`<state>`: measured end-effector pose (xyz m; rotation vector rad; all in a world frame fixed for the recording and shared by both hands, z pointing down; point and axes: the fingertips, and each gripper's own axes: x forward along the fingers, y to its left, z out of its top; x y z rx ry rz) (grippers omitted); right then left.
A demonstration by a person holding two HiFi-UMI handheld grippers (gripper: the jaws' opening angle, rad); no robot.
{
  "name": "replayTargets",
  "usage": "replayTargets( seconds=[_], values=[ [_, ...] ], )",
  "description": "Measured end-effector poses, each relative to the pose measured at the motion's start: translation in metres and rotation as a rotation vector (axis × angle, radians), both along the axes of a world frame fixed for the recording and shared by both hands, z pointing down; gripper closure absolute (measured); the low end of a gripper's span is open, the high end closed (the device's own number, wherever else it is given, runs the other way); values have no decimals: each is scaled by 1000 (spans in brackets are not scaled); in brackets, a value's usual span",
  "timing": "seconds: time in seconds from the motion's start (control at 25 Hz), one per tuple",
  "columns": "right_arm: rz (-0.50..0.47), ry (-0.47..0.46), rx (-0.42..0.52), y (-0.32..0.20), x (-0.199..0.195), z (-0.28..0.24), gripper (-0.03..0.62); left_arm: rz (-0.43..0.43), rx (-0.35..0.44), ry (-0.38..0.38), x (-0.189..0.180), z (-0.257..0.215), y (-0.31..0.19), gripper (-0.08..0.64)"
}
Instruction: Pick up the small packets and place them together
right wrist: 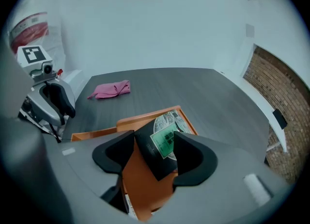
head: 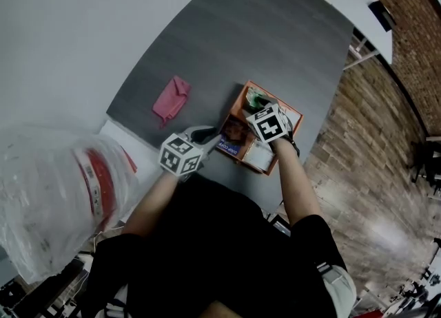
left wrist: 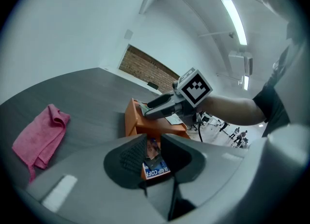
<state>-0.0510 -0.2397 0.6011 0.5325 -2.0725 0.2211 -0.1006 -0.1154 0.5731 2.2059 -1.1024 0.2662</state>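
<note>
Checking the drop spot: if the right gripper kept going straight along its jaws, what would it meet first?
Most likely the black packet with the green label, lying in the orange tray between its open jaws.

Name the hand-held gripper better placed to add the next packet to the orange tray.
Left. The left hand-held gripper is shut on a coffee packet right by the orange tray; the right hand-held gripper stands open around a black packet lying in it.

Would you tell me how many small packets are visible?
3 clearly: a blue packet in the left hand-held gripper, a black green-labelled packet between the right hand-held gripper's jaws, a white packet in the orange tray. Others may be hidden.
</note>
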Motion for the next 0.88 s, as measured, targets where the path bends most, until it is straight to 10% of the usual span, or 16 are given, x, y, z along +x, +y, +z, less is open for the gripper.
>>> replayTargets(
  seconds=[0.88],
  values=[
    [-21, -188, 40, 54, 9, -50, 356, -4, 25, 24, 8, -5, -5, 474]
  ],
)
